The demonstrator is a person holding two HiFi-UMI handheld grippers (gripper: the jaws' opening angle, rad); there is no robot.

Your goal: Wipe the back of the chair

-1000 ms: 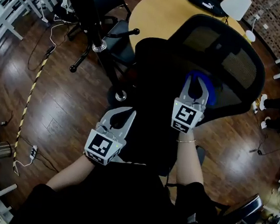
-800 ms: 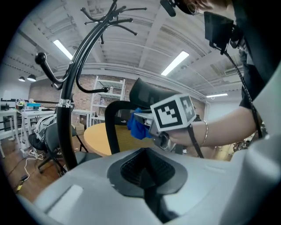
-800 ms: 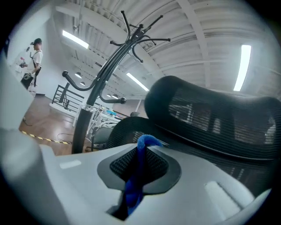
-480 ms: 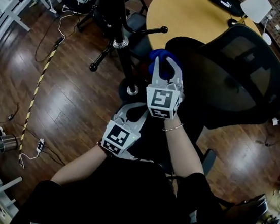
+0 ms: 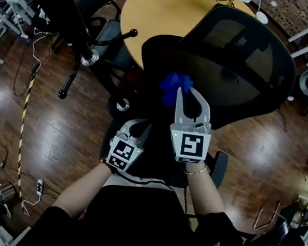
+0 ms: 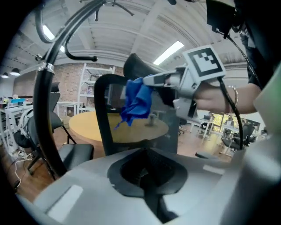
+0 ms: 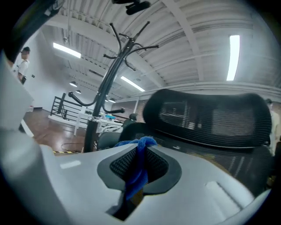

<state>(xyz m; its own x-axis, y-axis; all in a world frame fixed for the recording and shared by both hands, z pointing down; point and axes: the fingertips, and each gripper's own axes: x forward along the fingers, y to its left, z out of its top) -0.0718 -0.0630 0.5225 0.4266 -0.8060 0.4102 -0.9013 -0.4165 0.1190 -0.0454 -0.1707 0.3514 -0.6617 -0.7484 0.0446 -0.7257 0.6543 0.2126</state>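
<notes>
A black mesh chair back (image 5: 241,58) fills the upper right of the head view. My right gripper (image 5: 190,95) is shut on a blue cloth (image 5: 175,83), which bunches out past its tips beside the back's lower left edge. Whether the cloth touches the chair I cannot tell. In the right gripper view the cloth (image 7: 138,169) hangs between the jaws, with the chair back (image 7: 210,116) ahead. My left gripper (image 5: 138,124) sits lower and to the left, shut on nothing. The left gripper view shows the cloth (image 6: 137,100) and the chair frame (image 6: 103,114).
A round wooden table (image 5: 158,7) stands just behind the chair. A black stand with a metal foot (image 5: 86,57) and another chair are on the left. A yellow-black cable (image 5: 25,108) and a power strip (image 5: 39,186) lie on the wood floor.
My right gripper with the cloth came off the mesh of the chair back and now sits at its lower left edge. The left gripper stayed low and shut.
</notes>
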